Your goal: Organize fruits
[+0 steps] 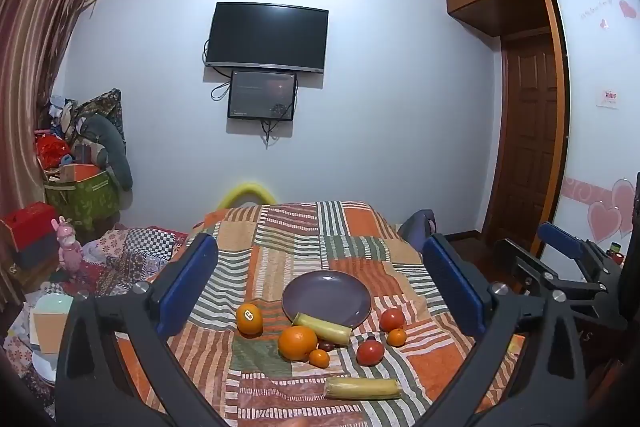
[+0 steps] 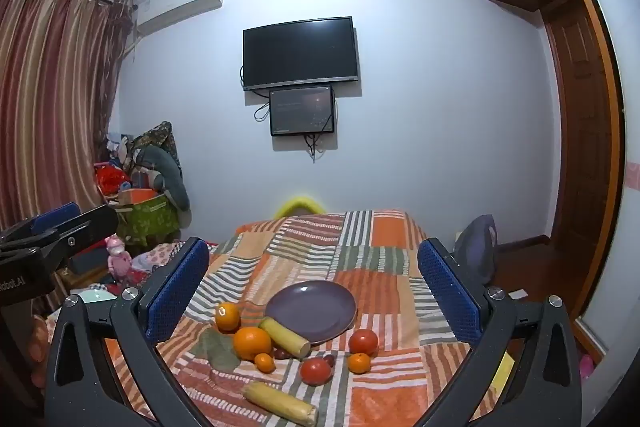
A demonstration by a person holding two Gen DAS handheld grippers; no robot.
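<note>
beside purple plate [image 1: 327, 294], scattered fruits [image 1: 297, 342]

Left gripper [image 1: 320, 291] hanging wide open over patchwork blanket [image 1: 280, 239], nothing held. Purple plate [image 1: 326, 293] sits bare, banana piece [image 1: 323, 327] leaning on its front rim. Oranges, tomatoes, second banana [image 1: 362, 388] scattered nearby. Right gripper [image 1: 568, 259] off at right edge.
</note>
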